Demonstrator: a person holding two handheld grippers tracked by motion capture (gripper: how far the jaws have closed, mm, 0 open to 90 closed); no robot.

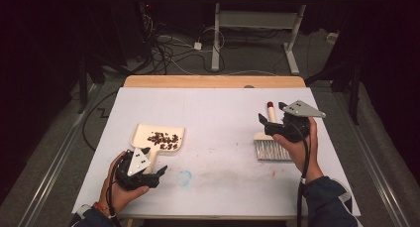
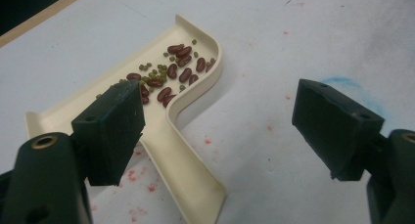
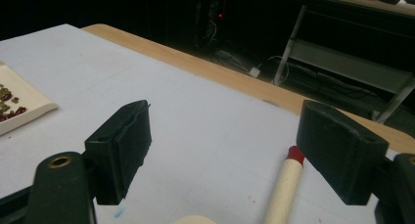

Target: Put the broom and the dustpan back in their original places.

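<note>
Beans swept up, tools set down: my left gripper (image 1: 159, 173) hangs with its jaws spread wide and nothing between them, just above the handle of the cream dustpan (image 1: 157, 139), which lies flat on the white table (image 1: 218, 113) toward the left edge, nearer my side than the far edge. In the left gripper view the red beans (image 2: 178, 70) and small green beans (image 2: 155, 72) sit heaped inside the pan's tray, against its curved back wall, and the handle runs down between my jaws without touching either.

My right gripper (image 1: 270, 122) is likewise released, jaws apart over the brush (image 1: 271, 146), which rests on the table toward the right edge with its grey bristles pointing at my side and its red-tipped handle (image 3: 288, 182) pointing at the far edge. The right gripper view shows that handle lying free beside the right jaw, not pinched.

As I judge it, the sweeping is done: I see no loose beans on the table surface, just faint red specks and a blue smudge (image 1: 184, 177) near the near edge, which look like stains. Both tools appear put down. What may be left is to carry the loaded pan off or tip it out; no bin or bowl for that is in view.
</note>
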